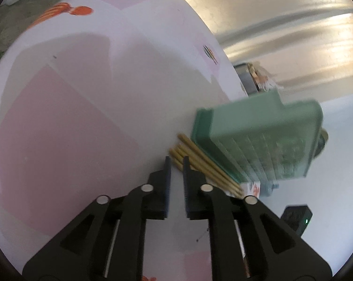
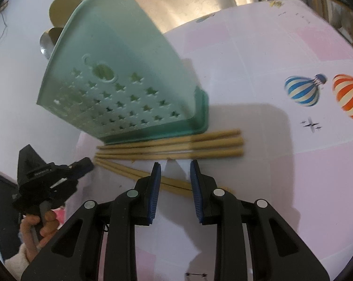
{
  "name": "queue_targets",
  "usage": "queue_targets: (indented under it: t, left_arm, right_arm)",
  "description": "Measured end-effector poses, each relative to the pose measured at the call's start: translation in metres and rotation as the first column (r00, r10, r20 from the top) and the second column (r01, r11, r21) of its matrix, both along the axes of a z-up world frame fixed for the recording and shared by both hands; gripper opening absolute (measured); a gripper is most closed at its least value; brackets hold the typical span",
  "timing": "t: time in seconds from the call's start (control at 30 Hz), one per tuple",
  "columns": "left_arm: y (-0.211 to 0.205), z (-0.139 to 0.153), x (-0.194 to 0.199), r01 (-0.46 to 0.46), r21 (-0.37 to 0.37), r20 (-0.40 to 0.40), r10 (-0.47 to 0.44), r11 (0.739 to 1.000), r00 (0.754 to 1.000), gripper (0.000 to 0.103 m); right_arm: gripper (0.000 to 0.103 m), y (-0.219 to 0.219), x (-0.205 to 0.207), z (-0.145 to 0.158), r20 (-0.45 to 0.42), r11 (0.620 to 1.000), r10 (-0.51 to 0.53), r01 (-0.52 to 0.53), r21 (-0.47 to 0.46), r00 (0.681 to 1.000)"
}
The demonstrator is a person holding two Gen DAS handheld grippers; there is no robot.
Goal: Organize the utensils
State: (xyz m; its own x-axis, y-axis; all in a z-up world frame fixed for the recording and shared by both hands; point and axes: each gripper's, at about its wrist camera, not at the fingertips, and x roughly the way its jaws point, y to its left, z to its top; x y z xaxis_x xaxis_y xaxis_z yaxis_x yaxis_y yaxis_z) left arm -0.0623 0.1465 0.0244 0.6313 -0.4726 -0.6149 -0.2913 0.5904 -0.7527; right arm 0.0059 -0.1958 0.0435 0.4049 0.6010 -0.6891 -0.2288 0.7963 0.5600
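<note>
Several wooden chopsticks (image 2: 171, 144) lie side by side on the pink-and-white tablecloth, right against the base of a mint-green perforated utensil holder (image 2: 120, 79) that leans tilted. Two more chopsticks (image 2: 129, 172) lie slanted in front and run under my right gripper (image 2: 175, 166), which is open with its pads apart above them. In the left wrist view the chopstick (image 1: 200, 164) ends sit just past my left gripper (image 1: 177, 162), whose jaws stand a narrow gap apart with nothing between them. The holder (image 1: 258, 138) is to the right. A hand holds the left gripper (image 2: 82, 164).
Rounded spoon heads (image 2: 59, 7) show behind the holder. Balloon prints (image 2: 303, 90) mark the cloth at right. The table edge (image 1: 223, 53) curves past a shiny metal wall (image 1: 282, 23). A small carton (image 1: 253, 187) and a black device with a green light (image 1: 298, 217) sit near the holder.
</note>
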Motion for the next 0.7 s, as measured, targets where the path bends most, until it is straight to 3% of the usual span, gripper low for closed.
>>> queue_targets:
  t: [0.17,0.33,0.5,0.7]
  left_arm:
    - [-0.013,0.008,0.006,-0.008,0.019,0.032,0.007,1.0,0.999,0.032]
    - [-0.029,0.018,0.015,-0.055,0.139,0.027,0.052,0.989,0.998,0.033]
    - [-0.04,0.029,0.024,-0.05,0.327,0.02,0.046,0.944,0.999,0.028]
    - [-0.063,0.034,0.029,-0.007,0.524,0.029,-0.01,0.852,1.0,0.014]
  right_arm:
    - [0.025,0.016,-0.002,0.001,0.004,0.999,0.046,-0.046,-0.002,0.999]
    - [0.025,0.024,-0.006,0.001,0.012,0.997,0.076,-0.076,-0.012,0.997]
    - [0.025,0.029,-0.01,-0.001,-0.007,0.993,0.115,-0.115,0.017,0.993]
    - [0.025,0.043,-0.017,0.003,0.029,0.985,0.166,-0.165,-0.051,0.986]
